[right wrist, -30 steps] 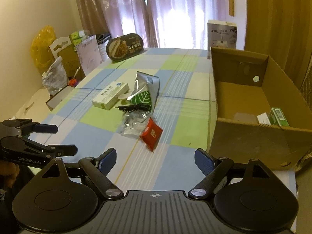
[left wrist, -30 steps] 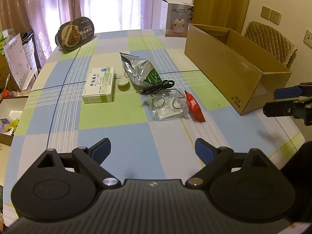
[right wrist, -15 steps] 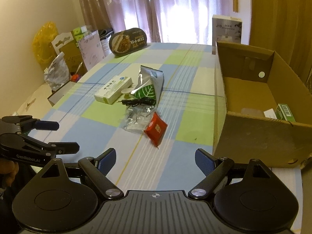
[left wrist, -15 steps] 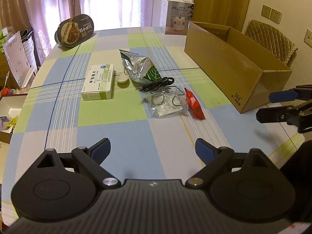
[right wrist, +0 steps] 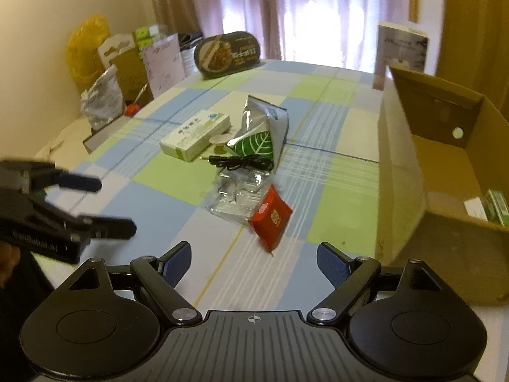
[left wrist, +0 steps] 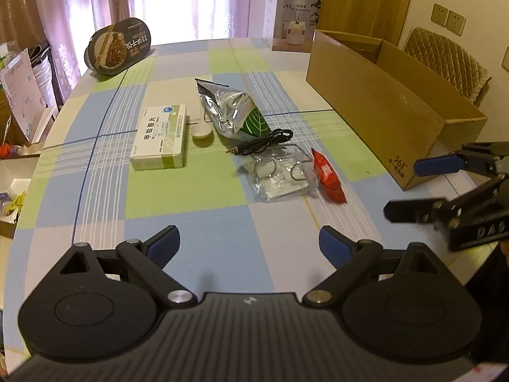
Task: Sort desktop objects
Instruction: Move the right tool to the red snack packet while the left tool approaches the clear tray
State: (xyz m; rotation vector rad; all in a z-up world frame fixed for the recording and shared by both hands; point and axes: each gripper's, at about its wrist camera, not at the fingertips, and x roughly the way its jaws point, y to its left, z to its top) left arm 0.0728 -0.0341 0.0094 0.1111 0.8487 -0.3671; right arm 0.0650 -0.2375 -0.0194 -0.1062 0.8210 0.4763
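Both claws are spread wide & empty: left gripper (left wrist: pixel 249 242) hovers over the near edge of the table (left wrist: pixel 197 229), jaws well apart, nothing between; right gripper (right wrist: pixel 253 259) same, jaws apart, aimed at the red packet (right wrist: pixel 270 216), which lies nearest to it, just beside a clear plastic pack (right wrist: pixel 237 191). Rest of the clutter sits mid-table in a loose bunch: white/green medicine box (left wrist: pixel 160 137) on the left, small white cap (left wrist: pixel 201 132) just beside it, foil bag w/ leaf print (left wrist: pixel 233 113) next to that, black cable (left wrist: pixel 264 141) lying against the bag's near end and over the plastic pack. Cardboard box (left wrist: pixel 381 105) stands open along the right side of the table, prob. the drop bin, since a green carton (right wrist: pixel 496 207) & a white item already lie in its near corner. Box is close to the right gripper, so that claw likely does the carrying; red packet looks like the easy first grab, flat & thin though, so pinch by its edge. Dark food bowl (left wrist: pixel 119 44) & white appliance box (left wrist: pixel 294 20) at the far end, well apart from the bunch; can't tell if they count
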